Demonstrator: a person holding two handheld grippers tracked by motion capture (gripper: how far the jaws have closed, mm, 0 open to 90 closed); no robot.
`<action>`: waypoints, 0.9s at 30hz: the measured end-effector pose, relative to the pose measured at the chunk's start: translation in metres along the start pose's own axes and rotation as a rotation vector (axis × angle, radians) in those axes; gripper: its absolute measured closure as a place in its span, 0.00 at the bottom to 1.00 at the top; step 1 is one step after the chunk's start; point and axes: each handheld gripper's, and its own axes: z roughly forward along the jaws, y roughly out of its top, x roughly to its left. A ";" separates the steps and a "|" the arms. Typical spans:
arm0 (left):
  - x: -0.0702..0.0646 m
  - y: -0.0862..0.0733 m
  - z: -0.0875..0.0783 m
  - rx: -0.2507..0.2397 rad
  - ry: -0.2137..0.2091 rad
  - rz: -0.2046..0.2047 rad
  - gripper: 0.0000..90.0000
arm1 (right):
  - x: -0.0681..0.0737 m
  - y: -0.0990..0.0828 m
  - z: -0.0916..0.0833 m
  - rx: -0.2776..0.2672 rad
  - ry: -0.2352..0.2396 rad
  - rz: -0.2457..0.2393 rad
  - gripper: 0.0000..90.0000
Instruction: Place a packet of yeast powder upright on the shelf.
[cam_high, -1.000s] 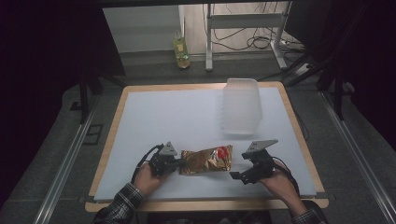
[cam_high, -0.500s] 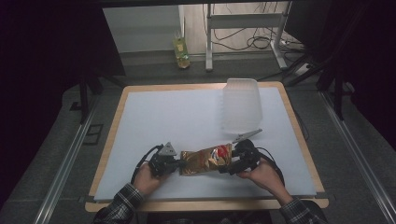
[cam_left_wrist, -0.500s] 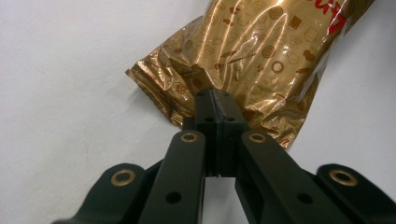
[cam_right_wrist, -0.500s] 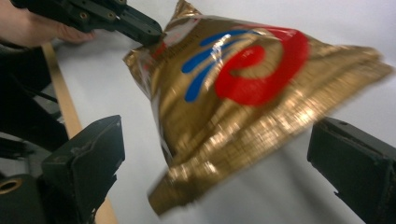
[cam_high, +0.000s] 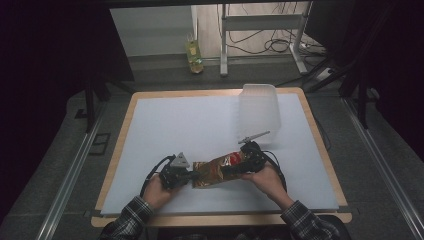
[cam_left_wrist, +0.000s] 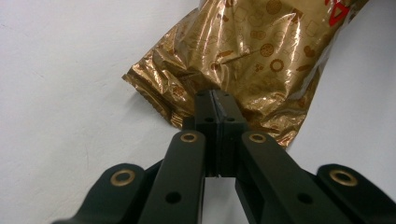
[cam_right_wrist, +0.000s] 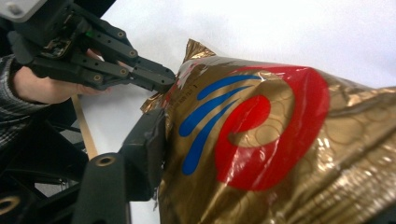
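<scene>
Since the earlier frame the right gripper (cam_high: 243, 163) has slid in from the desk's (cam_high: 165, 125) right side and its jaws have just been closing around the gold bag (cam_high: 218, 169), lying near the front edge. The left gripper (cam_left_wrist: 215, 100) pinches the bag's crimped end, fully closed. Both ends look secured, so next probably comes a lift toward the clear bin (cam_high: 258, 105), well apart behind; nothing blocks the way.

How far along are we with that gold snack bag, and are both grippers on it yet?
Done: the left gripper is shut on the gold snack bag at its crimped end. In hand: the right gripper sits around the other end, its jaws have just been closing, one pad against the foil. Left: the bag looks unopened, and the clear plastic tub beyond it holds nothing I can see.
</scene>
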 end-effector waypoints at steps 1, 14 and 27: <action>0.000 0.000 0.000 0.001 0.000 0.001 1.00 | 0.000 0.000 0.002 0.010 0.003 0.003 0.51; -0.002 0.001 -0.005 -0.030 0.042 0.025 0.87 | 0.008 0.003 -0.001 0.014 0.030 -0.029 0.73; -0.003 0.004 -0.014 -0.114 0.056 0.025 0.53 | 0.019 0.014 -0.017 0.017 -0.008 -0.137 0.76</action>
